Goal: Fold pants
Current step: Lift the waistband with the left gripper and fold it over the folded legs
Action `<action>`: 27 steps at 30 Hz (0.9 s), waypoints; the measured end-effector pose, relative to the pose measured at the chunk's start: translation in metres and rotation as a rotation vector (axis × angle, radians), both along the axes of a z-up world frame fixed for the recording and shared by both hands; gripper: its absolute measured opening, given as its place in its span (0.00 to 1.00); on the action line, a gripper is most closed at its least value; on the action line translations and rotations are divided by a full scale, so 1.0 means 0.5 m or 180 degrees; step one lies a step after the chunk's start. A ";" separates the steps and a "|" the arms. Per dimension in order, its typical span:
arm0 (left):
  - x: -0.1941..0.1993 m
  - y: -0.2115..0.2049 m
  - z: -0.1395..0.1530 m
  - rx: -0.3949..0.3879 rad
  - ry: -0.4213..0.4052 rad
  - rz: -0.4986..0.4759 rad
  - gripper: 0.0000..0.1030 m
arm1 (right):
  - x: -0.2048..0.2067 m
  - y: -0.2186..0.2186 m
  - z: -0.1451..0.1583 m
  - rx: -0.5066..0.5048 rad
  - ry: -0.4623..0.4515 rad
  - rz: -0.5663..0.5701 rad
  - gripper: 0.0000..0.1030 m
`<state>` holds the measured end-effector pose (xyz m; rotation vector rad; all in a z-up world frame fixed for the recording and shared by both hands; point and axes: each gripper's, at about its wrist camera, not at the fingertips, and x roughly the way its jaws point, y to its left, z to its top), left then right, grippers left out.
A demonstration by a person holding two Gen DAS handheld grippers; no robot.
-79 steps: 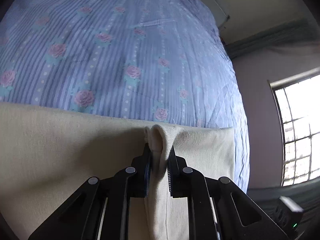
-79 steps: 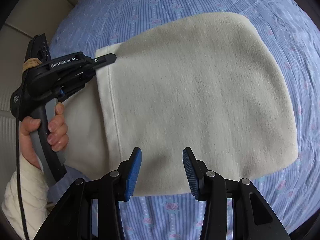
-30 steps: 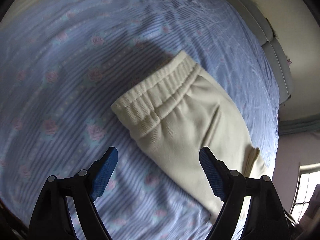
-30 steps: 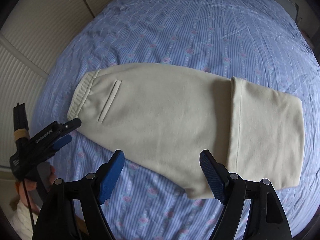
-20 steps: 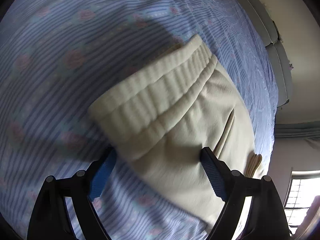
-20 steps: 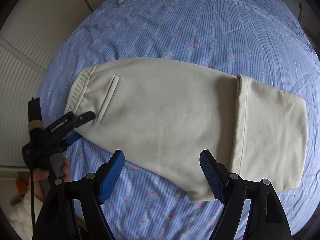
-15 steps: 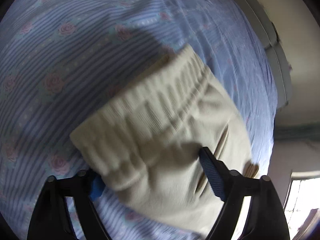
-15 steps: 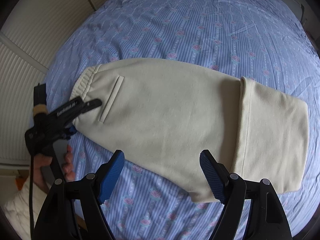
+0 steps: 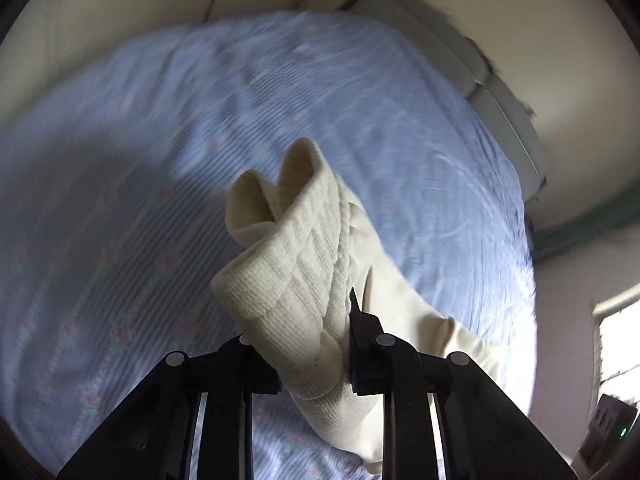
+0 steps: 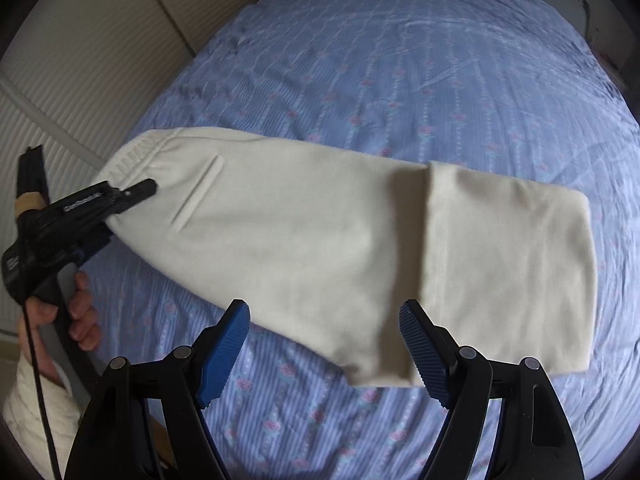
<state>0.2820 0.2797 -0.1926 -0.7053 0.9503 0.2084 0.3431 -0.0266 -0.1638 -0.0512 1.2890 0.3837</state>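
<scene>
Your left claw (image 9: 310,354) has just closed onto the pants (image 10: 320,240) waistband; your right claw (image 10: 324,344) stands apart above the bed (image 10: 440,60).

now clamped in the just-closing left gripper (image 9: 310,354) and lifted off the blue bedsheet (image 9: 120,200), bunched and upright, the pants (image 10: 320,248) waistband (image 9: 292,280) that lay flat between wide jaws a second ago.

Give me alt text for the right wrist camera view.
Cream pants, leg end already folded over, lie across a blue floral bedsheet. The left gripper pinches the waistband; the right gripper hovers open.
</scene>
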 end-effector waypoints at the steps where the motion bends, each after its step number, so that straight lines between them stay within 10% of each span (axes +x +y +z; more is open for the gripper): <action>1: 0.003 -0.023 0.025 0.0143 -0.0014 -0.0062 0.22 | -0.002 -0.024 0.011 0.0027 -0.0022 -0.0055 0.76; 15: 0.058 -0.384 0.247 0.0947 -0.0274 -0.0837 0.19 | -0.086 -0.384 0.164 0.0396 -0.0452 -0.0828 0.76; 27: 0.142 -0.734 0.200 0.1101 0.0184 -0.1316 0.18 | -0.133 -0.646 0.201 0.0300 -0.0577 -0.1033 0.76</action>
